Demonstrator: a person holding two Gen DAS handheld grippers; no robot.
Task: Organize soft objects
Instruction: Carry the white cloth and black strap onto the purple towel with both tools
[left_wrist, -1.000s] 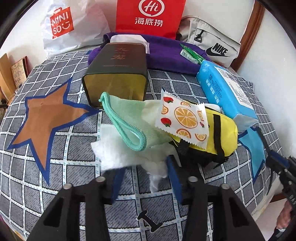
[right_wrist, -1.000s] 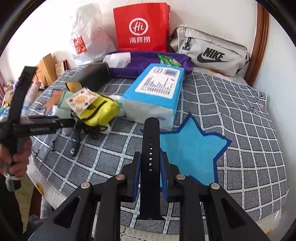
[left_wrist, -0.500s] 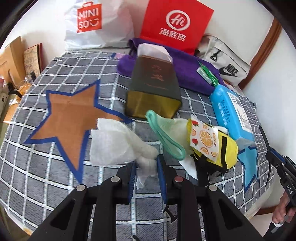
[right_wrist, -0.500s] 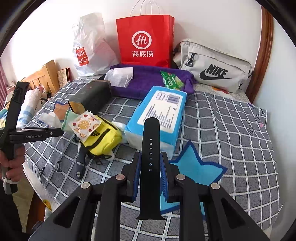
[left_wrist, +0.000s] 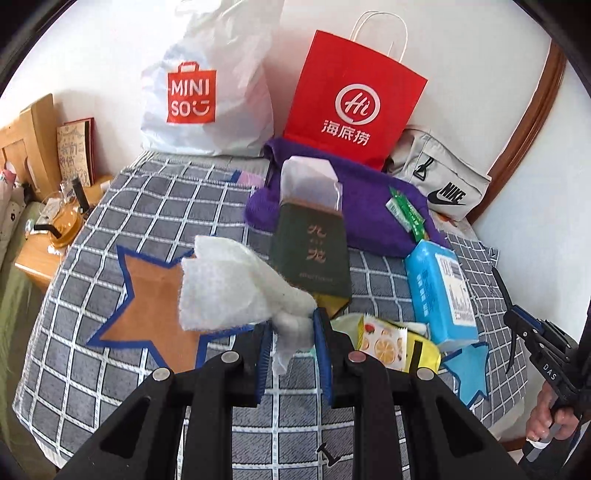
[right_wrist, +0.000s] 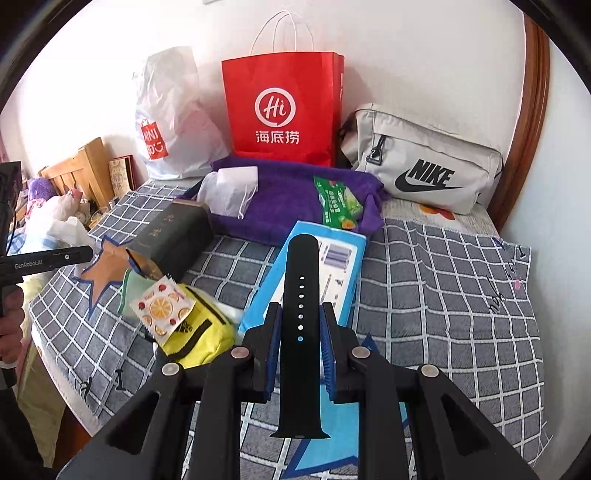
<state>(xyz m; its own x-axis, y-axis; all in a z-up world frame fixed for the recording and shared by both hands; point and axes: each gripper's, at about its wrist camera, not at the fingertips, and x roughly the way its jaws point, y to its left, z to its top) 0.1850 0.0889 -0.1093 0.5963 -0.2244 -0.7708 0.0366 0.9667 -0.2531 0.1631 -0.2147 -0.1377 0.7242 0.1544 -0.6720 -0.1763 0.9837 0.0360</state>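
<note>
Left gripper (left_wrist: 291, 334) has its jaws pinched on the twisted end of a white cloth (left_wrist: 229, 284); the rest of it fans out up and to the left, held clear above the brown star patch (left_wrist: 147, 295) on the grey checked bedspread (left_wrist: 155, 206). Right gripper (right_wrist: 300, 328) is clamped on a black watch strap (right_wrist: 300, 295), gripped around its middle, long axis running straight along the fingers, rounded holed end pointing away toward the far wall.

Right behind the cloth lies a dark green box (left_wrist: 314, 247), then a purple towel (left_wrist: 369, 218). Just past the left jaws sit a yellow pouch (left_wrist: 424, 354) with a fruit-print sachet (left_wrist: 384, 339) on top, beside a blue tissue pack (left_wrist: 439, 288). The strap covers part of that pack in the right view.

Only the right view shows the blue star patch (right_wrist: 340, 443) under the strap and the whole grey Nike bag (right_wrist: 424, 166). Only the left view shows the bedside table (left_wrist: 48, 251). Both show the red paper bag (left_wrist: 351, 99) and the white Miniso bag (left_wrist: 210, 85) against the wall.
</note>
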